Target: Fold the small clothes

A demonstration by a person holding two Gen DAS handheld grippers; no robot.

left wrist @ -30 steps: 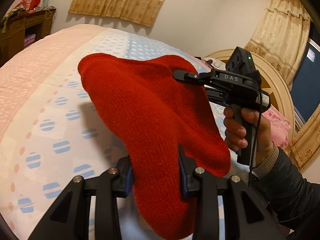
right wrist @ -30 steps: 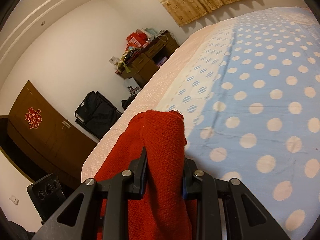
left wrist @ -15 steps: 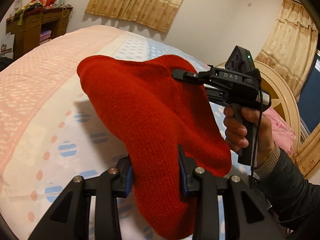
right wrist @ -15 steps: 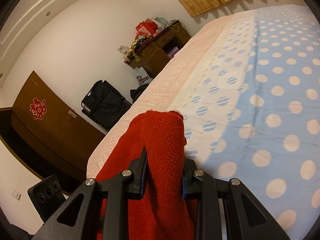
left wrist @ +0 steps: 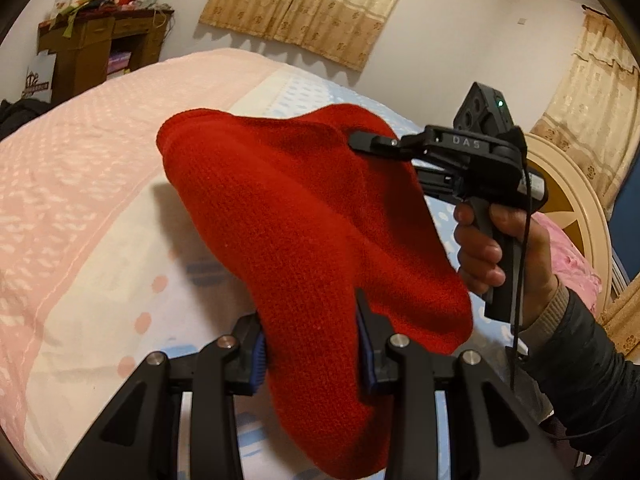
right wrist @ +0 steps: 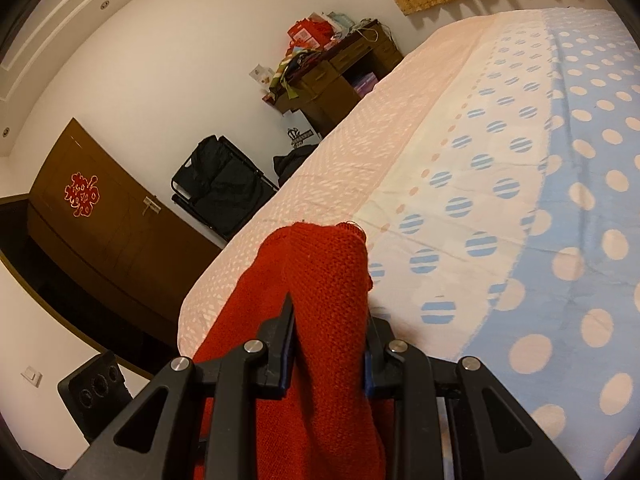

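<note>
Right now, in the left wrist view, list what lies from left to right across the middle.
Pink patterned bedspread → red knitted garment → black right gripper clamped on it → person's hand on the handle → cream round headboard.

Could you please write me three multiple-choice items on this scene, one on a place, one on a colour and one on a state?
1. Where is the red knitted garment?
A. Lying flat on the bed
B. Held up above the dotted bedspread
C. On the wooden desk

2. What colour are the round dots on the blue part of the bedspread?
A. Pale pink
B. Green
C. Black

3. How do the grippers stand?
A. Both open and empty
B. Only the left grips
C. Both are shut on the garment

Answers:
1 B, it hangs between the grippers and casts a shadow on the bed.
2 A, seen in the right wrist view.
3 C, the left gripper and right gripper each pinch knit fabric.
</note>
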